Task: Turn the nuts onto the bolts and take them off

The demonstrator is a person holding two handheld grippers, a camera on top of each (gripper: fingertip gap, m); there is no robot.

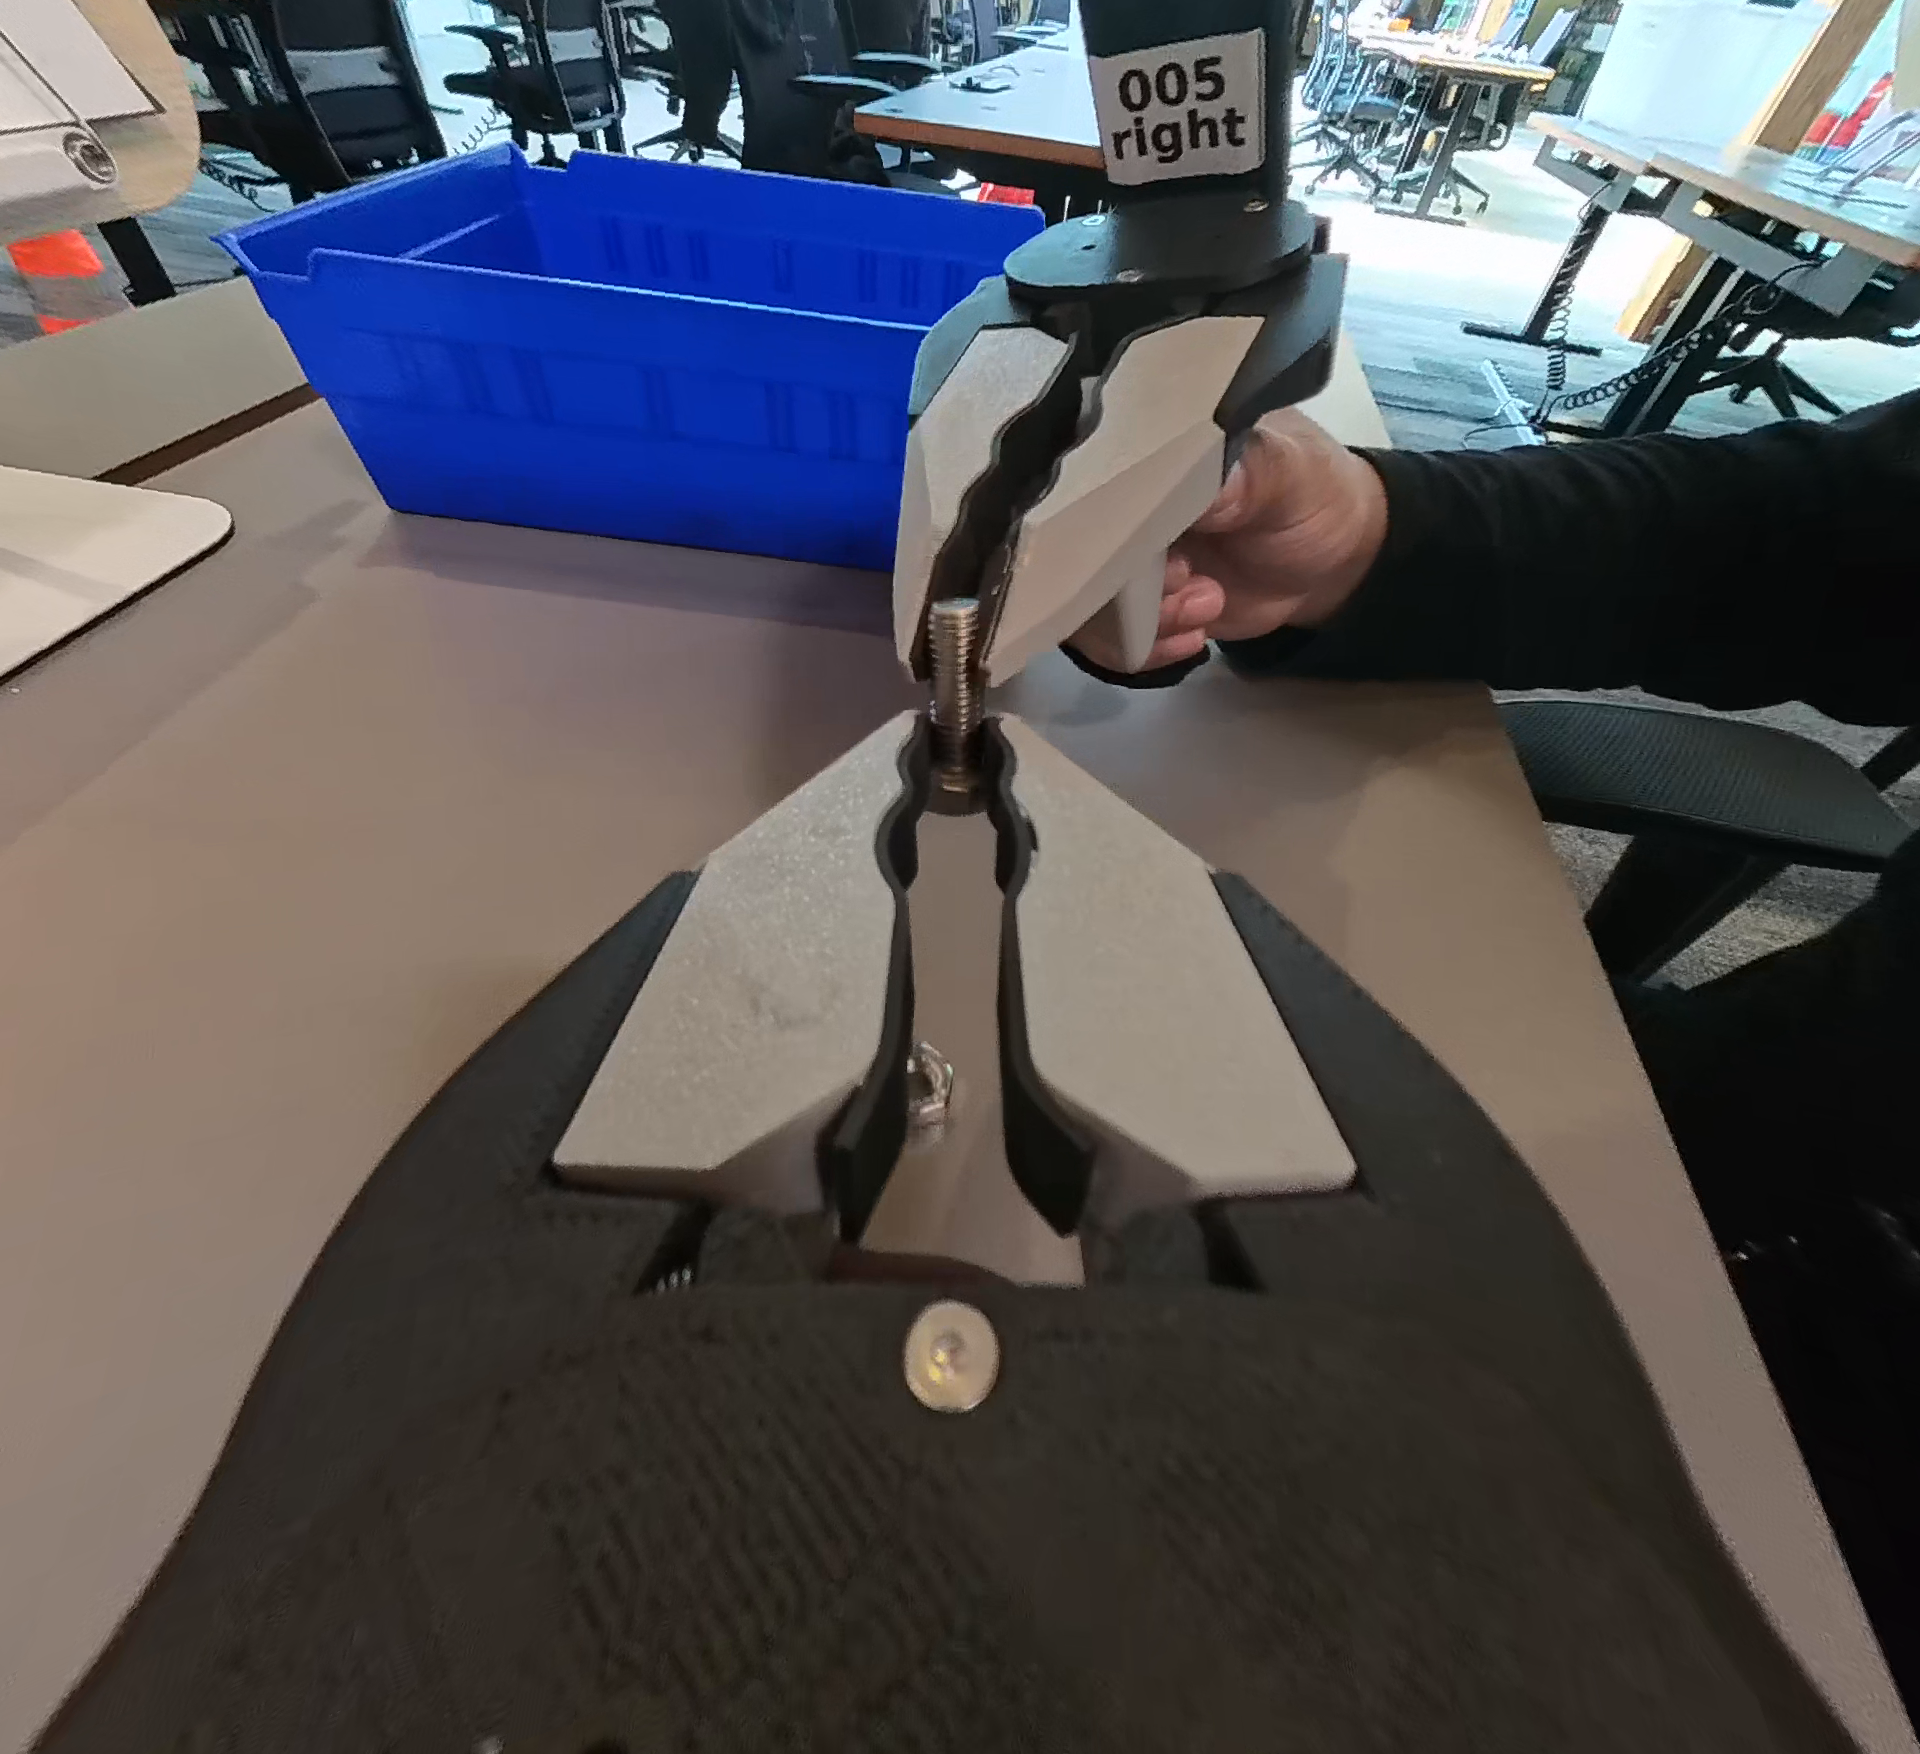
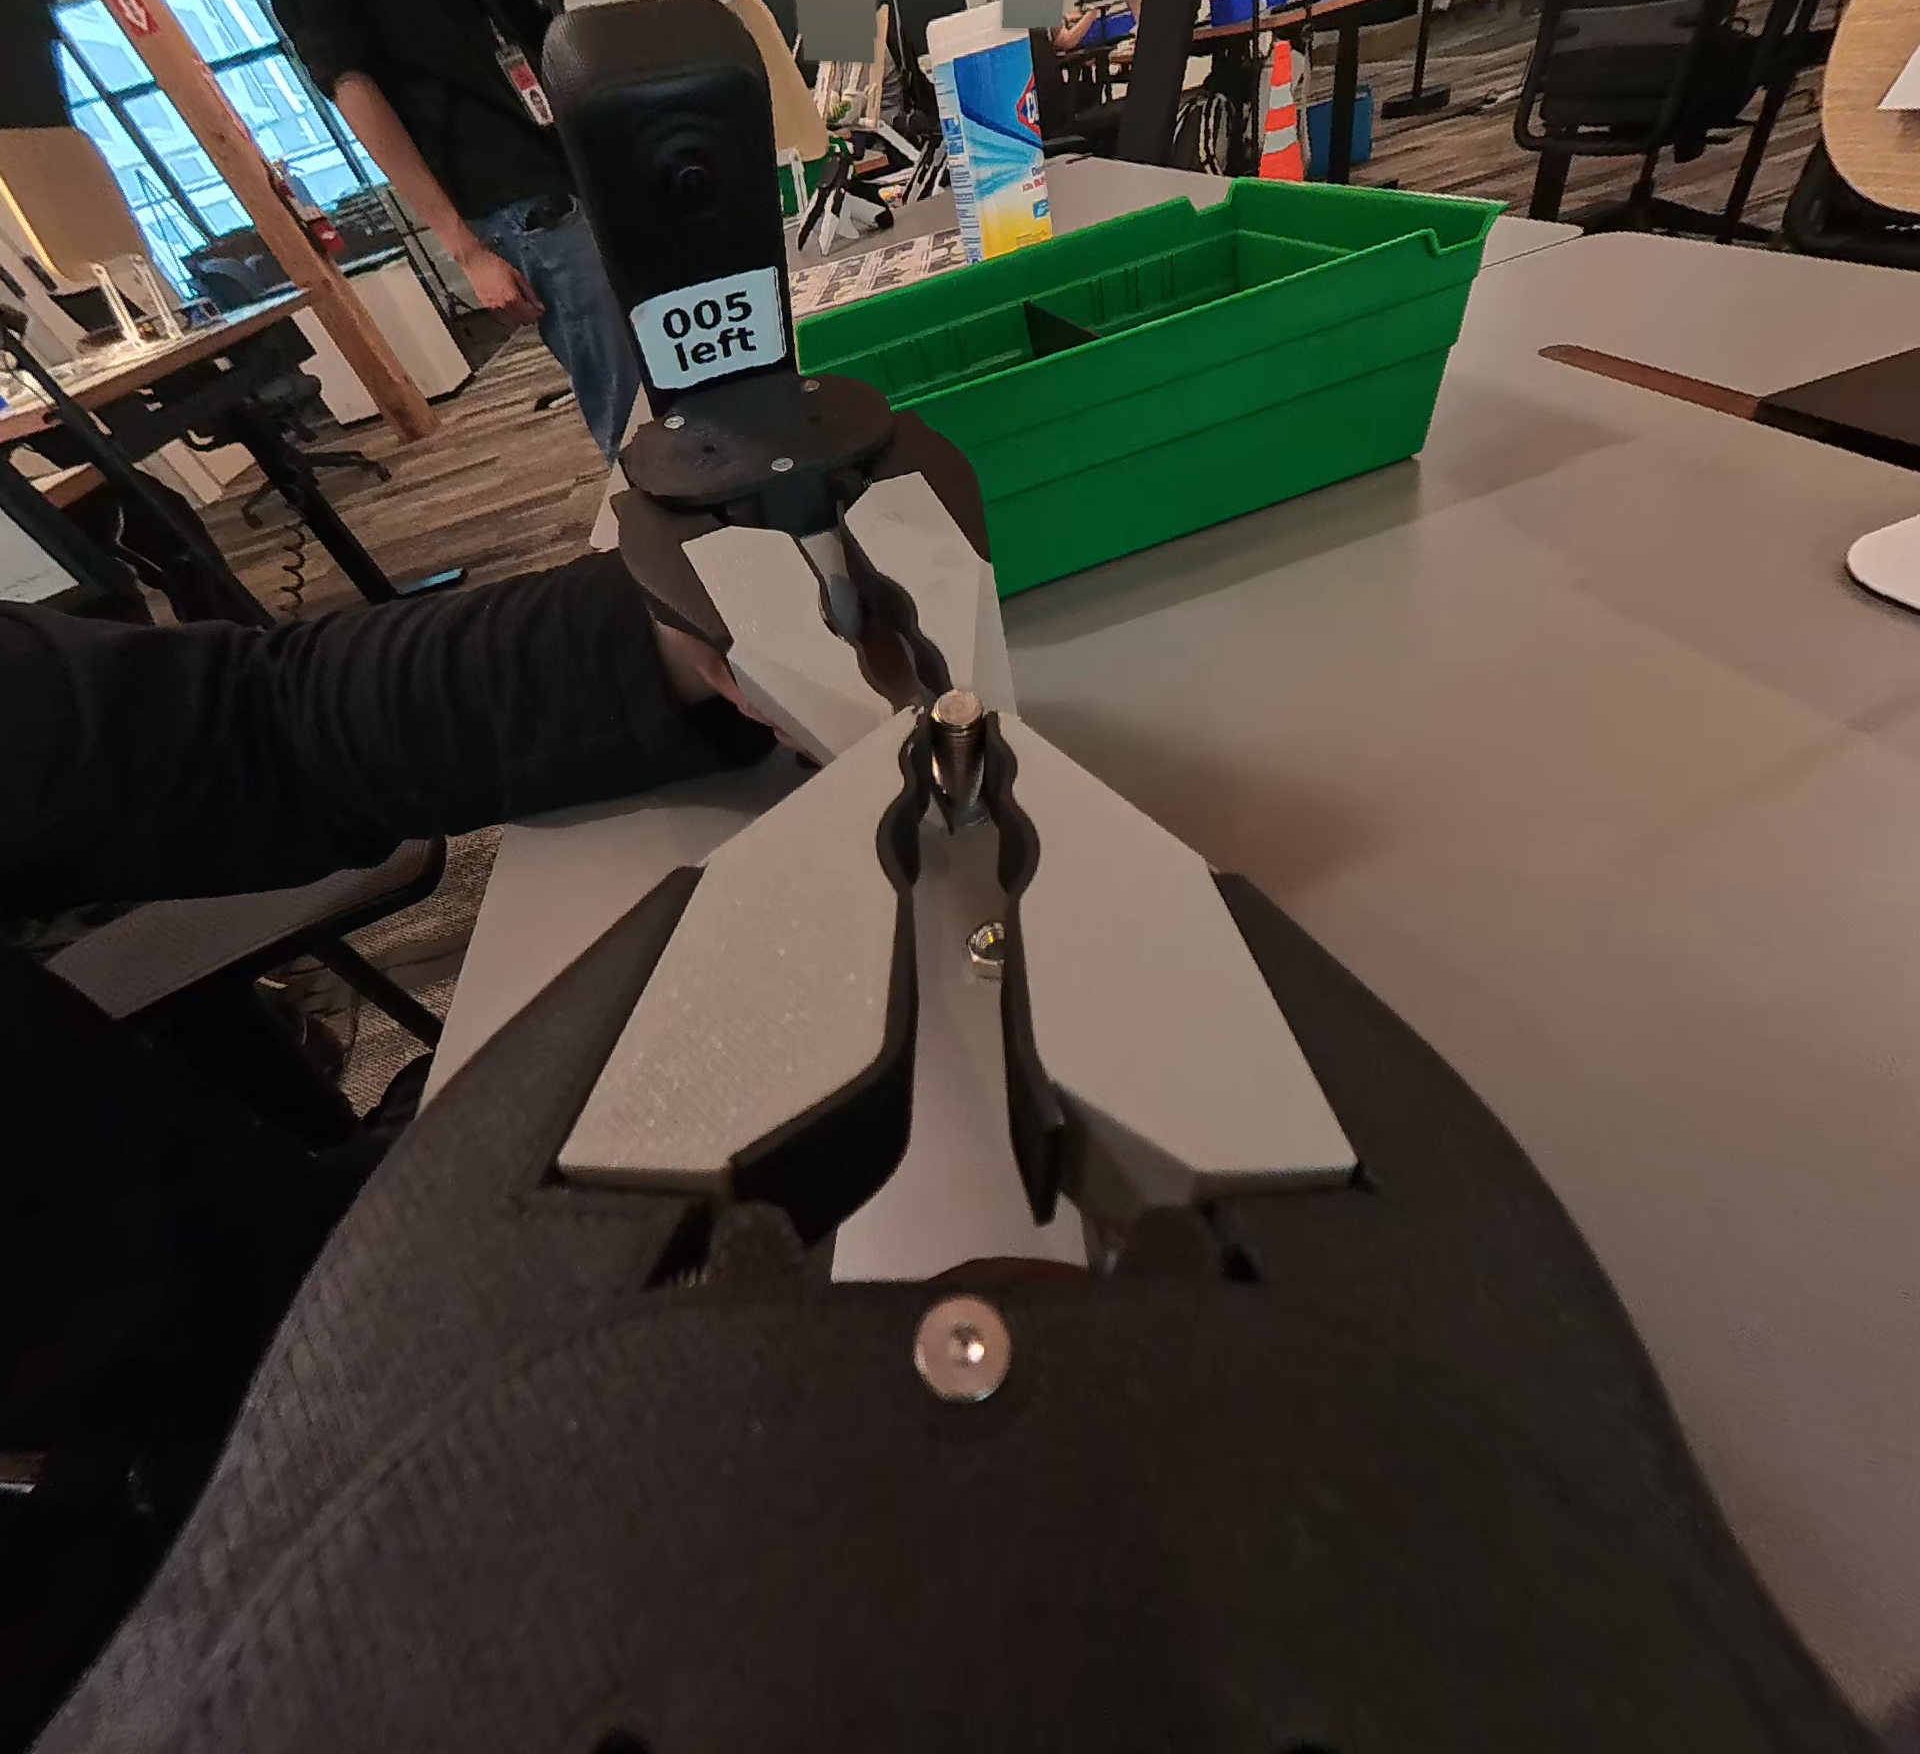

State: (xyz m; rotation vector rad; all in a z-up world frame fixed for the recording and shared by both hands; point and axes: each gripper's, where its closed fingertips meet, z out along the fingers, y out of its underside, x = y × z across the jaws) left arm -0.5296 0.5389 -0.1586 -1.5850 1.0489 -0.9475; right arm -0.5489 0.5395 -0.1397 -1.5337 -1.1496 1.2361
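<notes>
I have the bolt point(image 1: 954, 686) pinched at both ends: my left fingers point(image 1: 954, 774) are clenched round its lower part, close to the head, and my right fingers point(image 1: 961, 655) are clamped on the threaded top at twelve o'clock from them. It stands upright just above the tabletop point(image 1: 520, 769). It is steel, stiff and heavy for its size, and the threads give good bite, so I judge the shank a safe place to hold; the smooth head would slip more easily. A loose nut point(image 2: 985, 948) lies on the tabletop beneath my right fingers point(image 2: 961, 759), toward six o'clock from the bolt. It is small, hard and slick, likely to skate or roll if I nudge it, so I would take it across its flats. Whether another nut sits on the bolt I cannot tell. A blue bin point(image 1: 644, 354) stands at eleven o'clock in the left view, a green bin point(image 2: 1174, 385) at one o'clock in the right, both well apart. Only my two pairs of fingers crowd each other.
</notes>
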